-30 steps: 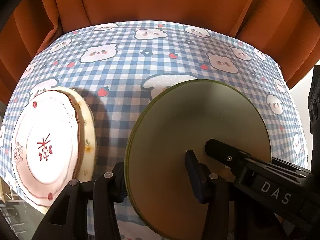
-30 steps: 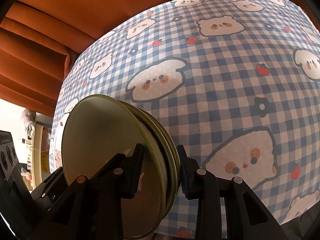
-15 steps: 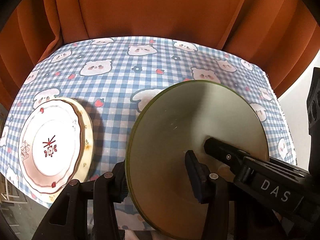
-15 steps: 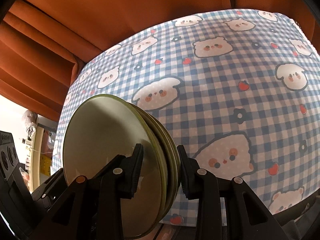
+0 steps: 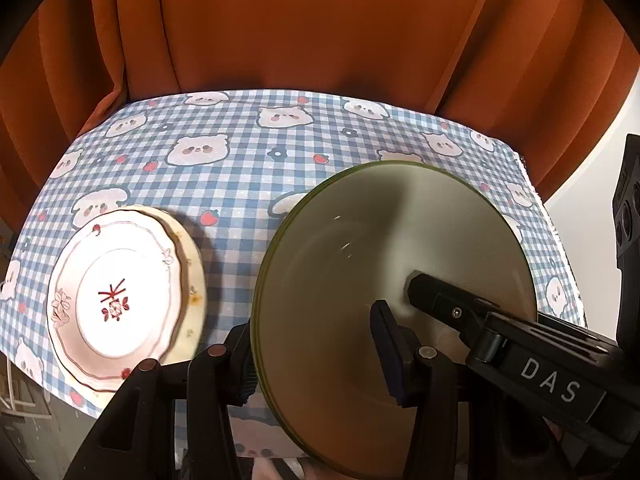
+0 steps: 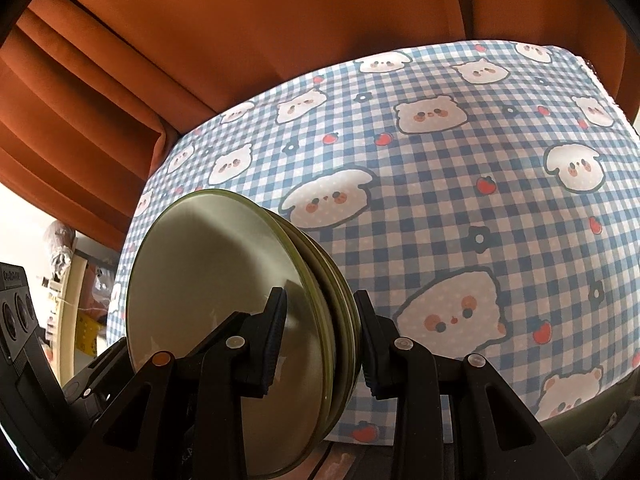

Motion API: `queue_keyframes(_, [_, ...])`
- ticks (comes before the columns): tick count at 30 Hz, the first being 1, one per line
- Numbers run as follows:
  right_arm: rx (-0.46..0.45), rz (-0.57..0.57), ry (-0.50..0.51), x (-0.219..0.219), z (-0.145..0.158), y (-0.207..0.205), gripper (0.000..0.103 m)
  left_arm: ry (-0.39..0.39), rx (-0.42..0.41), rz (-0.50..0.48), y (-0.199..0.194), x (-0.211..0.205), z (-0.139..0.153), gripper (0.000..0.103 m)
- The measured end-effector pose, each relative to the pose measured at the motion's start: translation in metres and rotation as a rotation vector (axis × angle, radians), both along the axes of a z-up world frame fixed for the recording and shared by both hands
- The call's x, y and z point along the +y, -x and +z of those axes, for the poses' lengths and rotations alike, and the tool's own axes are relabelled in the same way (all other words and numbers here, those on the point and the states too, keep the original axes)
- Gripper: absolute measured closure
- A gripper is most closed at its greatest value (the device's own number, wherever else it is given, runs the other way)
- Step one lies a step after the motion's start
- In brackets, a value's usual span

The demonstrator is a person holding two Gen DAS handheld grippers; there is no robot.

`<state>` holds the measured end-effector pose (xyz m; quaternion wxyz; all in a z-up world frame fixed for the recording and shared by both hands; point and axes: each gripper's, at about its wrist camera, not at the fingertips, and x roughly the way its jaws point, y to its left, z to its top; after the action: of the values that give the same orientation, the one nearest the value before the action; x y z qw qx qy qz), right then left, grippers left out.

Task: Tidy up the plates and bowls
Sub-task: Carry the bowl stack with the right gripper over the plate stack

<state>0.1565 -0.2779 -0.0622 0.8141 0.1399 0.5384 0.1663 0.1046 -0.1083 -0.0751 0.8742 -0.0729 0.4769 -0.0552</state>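
Note:
A stack of olive-green plates (image 5: 384, 264) is held in the air above the near side of the table, tilted on edge; it also shows in the right wrist view (image 6: 224, 280). My left gripper (image 5: 316, 344) is shut on the stack's near rim. My right gripper (image 6: 320, 336) is shut on the rim from the other side. A white floral plate (image 5: 116, 296) lies on a cream plate (image 5: 192, 280) at the table's left front.
The table wears a blue checked cloth with bears (image 5: 248, 168), also seen in the right wrist view (image 6: 460, 184). An orange curtain (image 5: 320, 32) hangs close behind it. The table's front edge lies just below the grippers.
Both grippers have lifted the green stack up and back from the table. The cloth and the floral plates now look smaller and farther away.

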Motion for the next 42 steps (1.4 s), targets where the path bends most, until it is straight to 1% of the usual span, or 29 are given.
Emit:
queue_keyframes(7, [-0.011, -0.03, 0.007, 0.022, 0.009, 0.006, 0.066, 0.003, -0.013, -0.029, 0.002, 0.025, 0.007, 0.054])
queue_keyframes(17, [-0.01, -0.047, 0.009, 0.074, 0.017, 0.008, 0.067, 0.004, -0.013, -0.05, 0.004, 0.074, 0.012, 0.054])
queue_keyframes(25, [-0.002, -0.062, 0.02, 0.115, 0.022, 0.009, 0.067, 0.02, -0.009, -0.064, 0.003, 0.113, 0.013, 0.054])
queue_keyframes(30, [-0.006, -0.075, 0.029, 0.139, 0.023, 0.011, 0.067, 0.03, -0.005, -0.074, 0.003, 0.139, 0.011, 0.054])
queue_keyframes(42, [0.035, -0.129, 0.024, 0.195, 0.012, 0.018, 0.067, 0.022, 0.029, -0.122, 0.002, 0.192, -0.002, 0.054])
